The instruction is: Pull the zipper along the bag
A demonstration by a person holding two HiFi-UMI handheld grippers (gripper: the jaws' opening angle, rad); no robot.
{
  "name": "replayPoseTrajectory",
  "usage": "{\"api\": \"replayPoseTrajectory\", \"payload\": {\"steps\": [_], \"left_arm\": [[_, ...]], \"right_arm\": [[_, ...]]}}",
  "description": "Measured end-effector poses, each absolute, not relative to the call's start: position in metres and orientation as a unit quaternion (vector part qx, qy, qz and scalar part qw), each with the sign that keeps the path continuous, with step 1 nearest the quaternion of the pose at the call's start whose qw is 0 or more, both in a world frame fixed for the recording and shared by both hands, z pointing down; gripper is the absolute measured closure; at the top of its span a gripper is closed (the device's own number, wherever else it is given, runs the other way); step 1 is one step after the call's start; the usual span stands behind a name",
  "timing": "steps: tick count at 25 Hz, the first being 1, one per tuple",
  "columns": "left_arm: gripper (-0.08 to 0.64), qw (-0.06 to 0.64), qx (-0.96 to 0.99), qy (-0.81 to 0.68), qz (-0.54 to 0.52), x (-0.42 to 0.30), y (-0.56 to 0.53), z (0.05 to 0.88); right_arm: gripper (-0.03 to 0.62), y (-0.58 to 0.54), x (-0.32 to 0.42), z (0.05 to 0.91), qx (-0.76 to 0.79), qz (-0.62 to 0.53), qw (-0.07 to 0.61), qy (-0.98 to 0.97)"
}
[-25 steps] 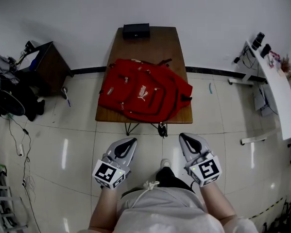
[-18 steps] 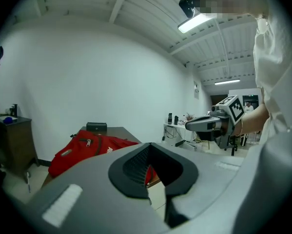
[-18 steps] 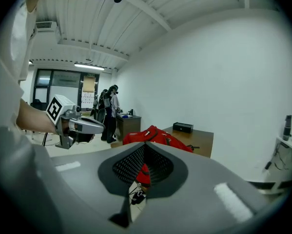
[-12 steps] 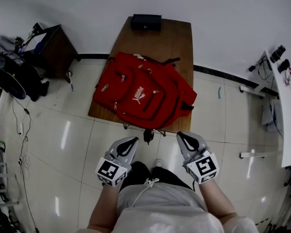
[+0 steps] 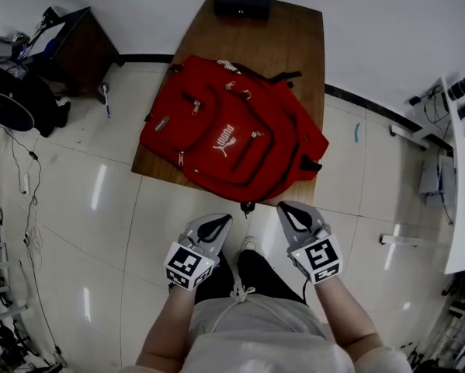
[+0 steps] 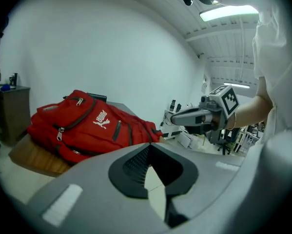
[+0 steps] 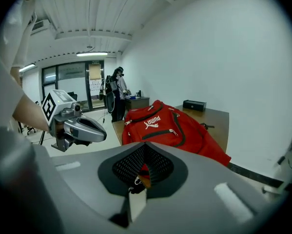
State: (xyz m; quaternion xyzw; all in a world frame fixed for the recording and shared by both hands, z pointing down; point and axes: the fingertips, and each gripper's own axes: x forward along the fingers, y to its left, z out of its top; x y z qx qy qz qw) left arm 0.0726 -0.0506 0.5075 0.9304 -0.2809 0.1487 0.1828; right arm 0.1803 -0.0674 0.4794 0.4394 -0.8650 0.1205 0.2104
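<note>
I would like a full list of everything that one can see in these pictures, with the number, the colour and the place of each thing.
backpack: one, red, lying flat on the table
table: one, brown wood, against the white wall
box: one, black, far end of the table
cabinet: one, dark, on the floor left of the table
desk: one, white, right edge of the head view
floor: pale glossy tiles
bystander: one, dark clothes, far back in the right gripper view
left gripper: one, grey, fingers shut, empty, short of the table
right gripper: one, grey, fingers shut, empty, short of the table
shirt: one, white, on the person, bottom of the head view
</note>
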Motion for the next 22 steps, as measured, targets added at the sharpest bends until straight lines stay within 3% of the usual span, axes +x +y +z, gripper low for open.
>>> {"api": "replayPoseTrajectory", "payload": {"steps": [11, 15, 22], "left_arm": [[0.554, 0.222, 0.915, -0.277, 0.193, 0.082, -0.074, 0.601], [0.43, 0.241, 0.91, -0.258, 0.216, 0.103, -0.07, 0.634], [0.422, 0.248, 0.914, -0.245, 0.207, 0.128, -0.069, 0.652]], "right_arm": [[0.588, -0.103, 0.168, 0.569, 0.446, 0.206, 0.26, -0.831], [0.588, -0.106, 0.168, 0.591, 0.439, 0.216, 0.279, -0.827], [0.588, -0.103, 0.166, 0.599, 0.421, 0.228, 0.288, -0.829]]}}
